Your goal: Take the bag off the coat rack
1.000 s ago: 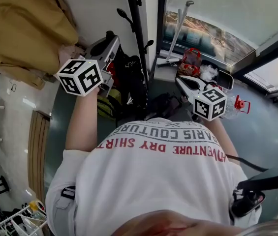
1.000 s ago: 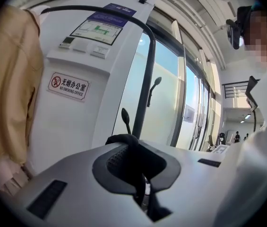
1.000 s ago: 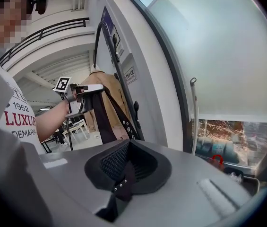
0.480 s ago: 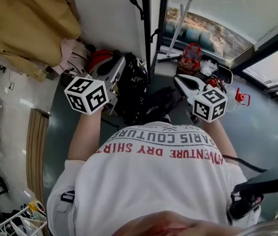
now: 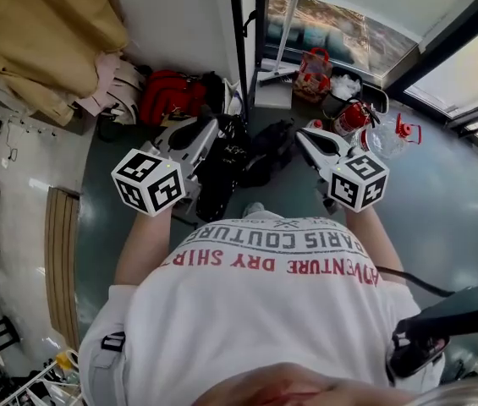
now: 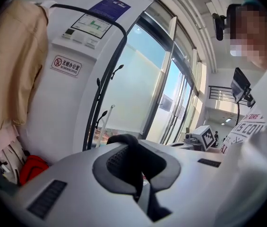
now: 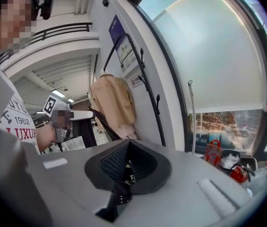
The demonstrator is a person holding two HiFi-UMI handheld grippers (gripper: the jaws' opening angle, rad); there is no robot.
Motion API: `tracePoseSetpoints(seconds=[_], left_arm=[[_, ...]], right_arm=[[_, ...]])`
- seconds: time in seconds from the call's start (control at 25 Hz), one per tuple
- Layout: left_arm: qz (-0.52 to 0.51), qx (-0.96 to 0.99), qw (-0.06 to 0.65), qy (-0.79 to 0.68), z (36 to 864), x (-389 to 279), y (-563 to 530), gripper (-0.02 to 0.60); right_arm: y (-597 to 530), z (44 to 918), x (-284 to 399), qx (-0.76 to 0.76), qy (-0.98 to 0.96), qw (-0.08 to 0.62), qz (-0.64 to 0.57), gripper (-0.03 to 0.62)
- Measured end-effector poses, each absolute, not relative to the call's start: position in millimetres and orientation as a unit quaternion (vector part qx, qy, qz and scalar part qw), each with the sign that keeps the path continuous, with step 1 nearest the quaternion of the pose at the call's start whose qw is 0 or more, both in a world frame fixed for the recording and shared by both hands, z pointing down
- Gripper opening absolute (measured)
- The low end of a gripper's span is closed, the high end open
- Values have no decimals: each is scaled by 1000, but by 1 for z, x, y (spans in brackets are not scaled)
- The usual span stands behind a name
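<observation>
1. The left gripper [image 5: 203, 134] has been brought down and back from the coat rack [image 5: 237, 32] since a second ago. The bag [image 5: 230, 167] has been carried off the pole with it.
2. A red bag [image 5: 169, 96] on the floor [image 5: 95, 218], covered before, is now exposed.
3. Both forearms are held out ahead of the chest. The left gripper is angled toward the right, and the right gripper [image 5: 308, 135] toward the left.
4. The left jaws are clenched on a black strap [image 6: 124, 143], seen in the left gripper view.
5. The right jaws are clamped on a studded black strap [image 7: 120, 191].
6. The bag is slung between the two grippers, clear of the rack. In the head view its dark bulk is stretched slantwise from beside the left jaws up toward the right jaws.
</observation>
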State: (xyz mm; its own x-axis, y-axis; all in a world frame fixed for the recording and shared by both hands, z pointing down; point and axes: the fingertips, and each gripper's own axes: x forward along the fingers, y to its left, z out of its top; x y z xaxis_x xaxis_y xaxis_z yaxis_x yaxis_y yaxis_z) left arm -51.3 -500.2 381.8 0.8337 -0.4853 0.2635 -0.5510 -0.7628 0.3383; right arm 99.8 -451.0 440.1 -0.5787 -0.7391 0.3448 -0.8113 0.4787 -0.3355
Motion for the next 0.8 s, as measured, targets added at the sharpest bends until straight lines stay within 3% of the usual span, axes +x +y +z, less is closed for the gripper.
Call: tracePoseSetpoints(seconds=[0.48,0.8], left_arm=[[68,950,145,-269,351,-24,-229,14],[41,944,167,-282,313,-29,-66,14]], right_arm=[[-194,410,116,452,-871,69,182,2],[-29,372,112,438,-881,57,168,2]])
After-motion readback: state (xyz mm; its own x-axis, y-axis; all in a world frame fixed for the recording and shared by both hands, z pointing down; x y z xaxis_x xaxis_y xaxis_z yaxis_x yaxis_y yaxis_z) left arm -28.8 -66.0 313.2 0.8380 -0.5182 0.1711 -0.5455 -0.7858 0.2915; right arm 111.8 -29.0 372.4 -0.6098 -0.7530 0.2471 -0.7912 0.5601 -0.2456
